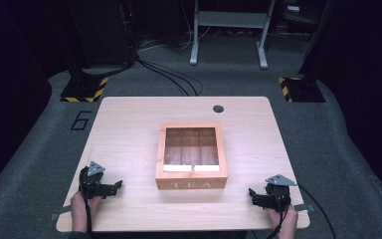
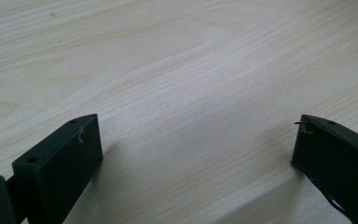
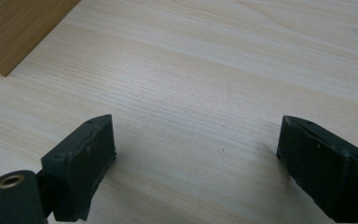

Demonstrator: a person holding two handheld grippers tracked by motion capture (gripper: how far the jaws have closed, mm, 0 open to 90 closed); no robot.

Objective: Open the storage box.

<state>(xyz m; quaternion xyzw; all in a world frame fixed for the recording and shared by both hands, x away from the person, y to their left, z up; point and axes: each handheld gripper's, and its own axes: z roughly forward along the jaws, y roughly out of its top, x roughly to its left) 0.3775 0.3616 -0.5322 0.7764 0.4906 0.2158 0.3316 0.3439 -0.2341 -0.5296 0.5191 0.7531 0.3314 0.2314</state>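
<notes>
Centrally placed tea box [image 1: 191,157]; left hand-held gripper [image 1: 113,187] lower left, right hand-held gripper [image 1: 252,195] lower right, both gaping wide, empty, roughly equidistant.

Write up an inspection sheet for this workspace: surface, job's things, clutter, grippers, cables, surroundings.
Surface: pale wooden table, with a dark round hole near the far edge.
Job's things: wooden tea box at the centre, glass lid shut, "TEA" on the front; dividers show through the glass.
Clutter: nothing seen.
Grippers: left gripper and right gripper rest low at the near corners, each in a hand, jaws wide apart, holding nothing.
Cables: one trails from each gripper; black cables run across the floor beyond the table.
Surroundings: grey carpet, two hazard-striped bases, a white frame, dark backdrop.
</notes>
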